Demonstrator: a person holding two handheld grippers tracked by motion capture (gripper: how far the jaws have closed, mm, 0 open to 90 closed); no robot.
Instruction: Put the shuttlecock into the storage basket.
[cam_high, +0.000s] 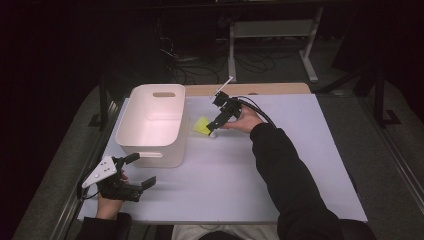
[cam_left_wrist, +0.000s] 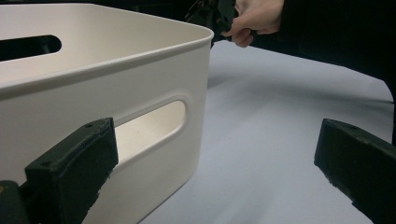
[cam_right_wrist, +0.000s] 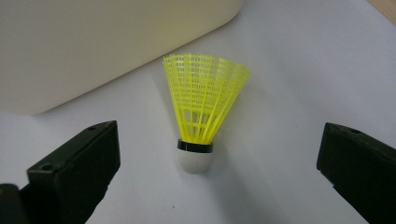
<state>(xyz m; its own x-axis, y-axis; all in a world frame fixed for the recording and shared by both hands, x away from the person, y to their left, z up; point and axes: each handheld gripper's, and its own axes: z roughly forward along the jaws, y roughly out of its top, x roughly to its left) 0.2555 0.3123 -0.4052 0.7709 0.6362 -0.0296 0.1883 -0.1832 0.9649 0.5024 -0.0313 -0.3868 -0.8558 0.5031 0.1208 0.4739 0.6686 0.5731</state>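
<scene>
A yellow plastic shuttlecock (cam_high: 202, 125) (cam_right_wrist: 201, 105) with a white cork tip lies on the white table (cam_high: 240, 175), just right of a white plastic bin (cam_high: 165, 161) (cam_right_wrist: 93, 46). My right gripper (cam_high: 214, 128) (cam_right_wrist: 219, 158) hangs over it, open wide. Its jaws stand on either side of the cork and touch nothing. My left gripper (cam_high: 142, 171) (cam_left_wrist: 215, 158) rests near the table's front left, open and empty. It points at the bin's (cam_left_wrist: 140, 74) near wall with the handle slot.
The bin looks empty inside. A wooden strip (cam_high: 260, 89) runs along the table's far edge. Beyond it stand a desk frame (cam_high: 270, 30) and cables on a dark floor. The person's right sleeve (cam_high: 285, 170) crosses the table.
</scene>
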